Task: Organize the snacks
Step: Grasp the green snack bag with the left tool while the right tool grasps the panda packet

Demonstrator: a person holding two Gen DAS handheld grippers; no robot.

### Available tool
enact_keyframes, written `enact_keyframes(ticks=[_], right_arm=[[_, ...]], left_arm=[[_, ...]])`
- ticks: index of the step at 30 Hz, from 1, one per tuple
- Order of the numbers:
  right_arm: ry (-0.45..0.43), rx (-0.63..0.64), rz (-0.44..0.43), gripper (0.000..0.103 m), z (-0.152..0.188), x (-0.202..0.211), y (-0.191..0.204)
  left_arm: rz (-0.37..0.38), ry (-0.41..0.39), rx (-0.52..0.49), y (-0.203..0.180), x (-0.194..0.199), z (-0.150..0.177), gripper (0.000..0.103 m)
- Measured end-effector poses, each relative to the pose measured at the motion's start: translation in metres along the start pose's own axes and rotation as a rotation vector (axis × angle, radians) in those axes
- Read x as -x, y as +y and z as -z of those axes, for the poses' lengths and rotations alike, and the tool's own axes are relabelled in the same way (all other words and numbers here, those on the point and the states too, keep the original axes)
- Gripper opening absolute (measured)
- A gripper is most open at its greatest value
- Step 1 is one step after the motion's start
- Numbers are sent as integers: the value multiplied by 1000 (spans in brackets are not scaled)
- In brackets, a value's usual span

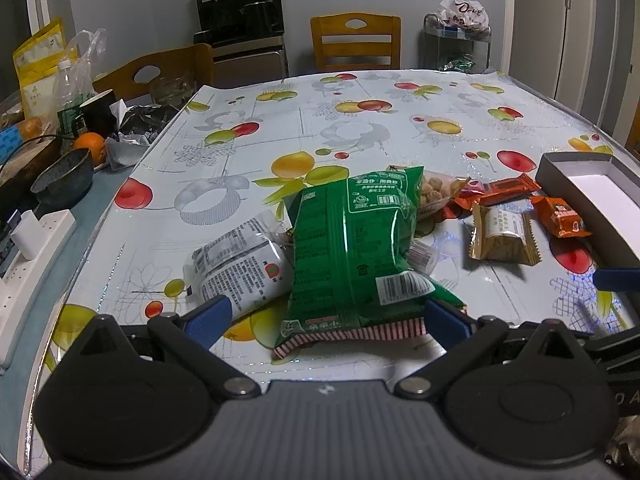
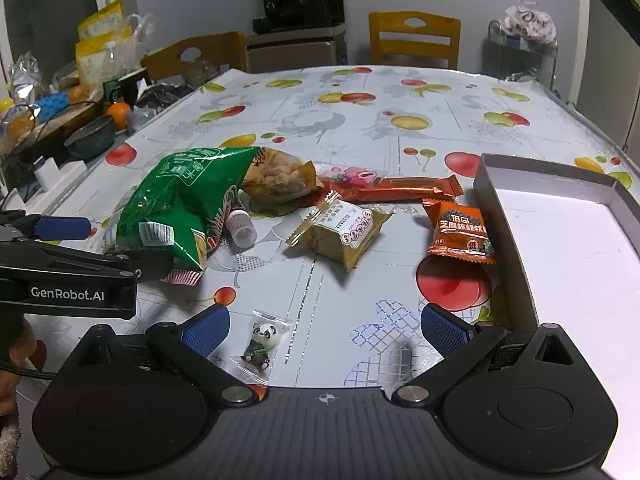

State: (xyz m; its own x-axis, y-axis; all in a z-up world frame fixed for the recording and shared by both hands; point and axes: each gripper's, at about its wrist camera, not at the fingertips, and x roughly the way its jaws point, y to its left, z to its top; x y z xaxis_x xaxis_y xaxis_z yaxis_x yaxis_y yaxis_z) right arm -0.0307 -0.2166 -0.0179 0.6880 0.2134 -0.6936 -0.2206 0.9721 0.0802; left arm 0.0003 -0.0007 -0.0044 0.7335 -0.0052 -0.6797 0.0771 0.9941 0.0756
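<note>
"GenRobot.AI" in white on the black body of the left gripper point(image 2: 60, 228). Plastic bag point(image 1: 464, 10) on the rack at the back: script logo, looks like "Dove". Orange snack packet point(image 2: 460, 234): large Chinese characters, not legible enough to transcribe. Green bag point(image 1: 352, 248): barcode and Chinese print, too small to read.

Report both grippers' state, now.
Left gripper: open, fingers either side of the green snack bag, not clamped.
Right gripper: open, holding nothing.
</note>
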Motion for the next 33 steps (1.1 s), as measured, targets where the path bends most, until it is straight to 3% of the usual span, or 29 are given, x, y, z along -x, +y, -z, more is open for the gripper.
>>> enact_keyframes(ticks=[8, 14, 17, 21, 29, 33], right_arm=[[-3, 7, -19, 103, 0, 1, 2], [-16, 14, -90, 103, 0, 5, 5], [-7, 26, -97, 103, 2, 3, 7], [13, 40, -108, 98, 3, -1, 9], [6, 83, -114, 54, 9, -7, 10], [-2, 121, -110, 39, 11, -5, 13]], left_arm=[[3, -6, 0, 2, 0, -3, 103], [14, -94, -1, 6, 8, -15, 103], [64, -124, 14, 7, 11, -22, 103], [77, -101, 10, 0, -6, -25, 103], [53, -100, -67, -15, -28, -15, 103], [53, -107, -90, -18, -30, -12, 102]])
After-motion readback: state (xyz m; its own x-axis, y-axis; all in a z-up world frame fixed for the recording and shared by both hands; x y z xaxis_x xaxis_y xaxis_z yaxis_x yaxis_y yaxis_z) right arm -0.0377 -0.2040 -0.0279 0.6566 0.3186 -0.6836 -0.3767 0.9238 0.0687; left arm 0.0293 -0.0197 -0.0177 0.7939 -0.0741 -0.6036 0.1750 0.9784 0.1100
